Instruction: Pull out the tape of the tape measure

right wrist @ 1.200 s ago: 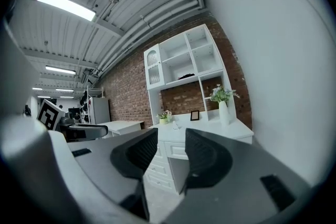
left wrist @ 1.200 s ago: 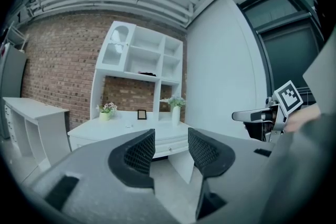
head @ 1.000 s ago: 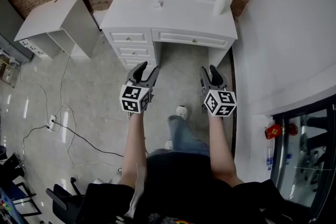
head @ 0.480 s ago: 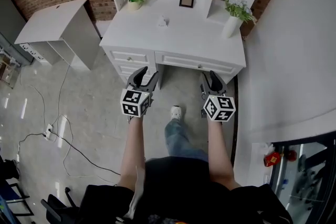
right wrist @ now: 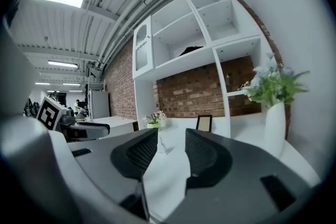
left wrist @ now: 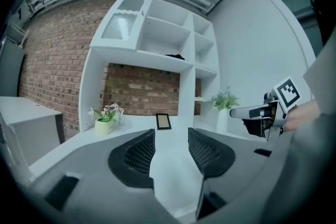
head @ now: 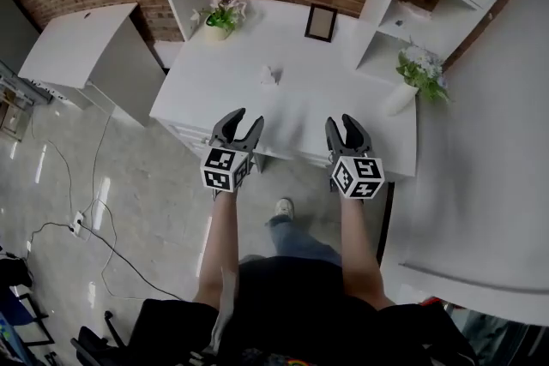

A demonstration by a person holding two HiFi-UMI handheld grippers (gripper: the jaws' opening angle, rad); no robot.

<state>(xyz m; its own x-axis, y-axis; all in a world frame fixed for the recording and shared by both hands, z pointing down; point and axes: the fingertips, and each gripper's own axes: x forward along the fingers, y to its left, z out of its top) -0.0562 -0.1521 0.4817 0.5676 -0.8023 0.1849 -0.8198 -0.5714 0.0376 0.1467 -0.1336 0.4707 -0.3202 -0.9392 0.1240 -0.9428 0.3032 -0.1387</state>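
A small white object (head: 269, 75) lies on the white desk (head: 300, 111), near the middle toward the back; it is too small to identify as the tape measure. My left gripper (head: 247, 117) hovers over the desk's front edge, open and empty. My right gripper (head: 340, 121) is beside it at the same height, also open with nothing between its jaws. In the right gripper view the small object (right wrist: 164, 145) shows through the jaw gap, well ahead. In the left gripper view only desk top shows between the jaws of my left gripper (left wrist: 171, 136).
On the desk stand a flower pot (head: 220, 17) at the back left, a picture frame (head: 321, 22) at the back, and a white vase with a plant (head: 412, 77) at the right. White shelves rise behind. A low white cabinet (head: 81, 39) and floor cables (head: 86, 223) are at the left.
The person has walked up to the desk. Both grippers have moved forward together, from over the floor to over the desk's front edge. Their jaws stand as before.
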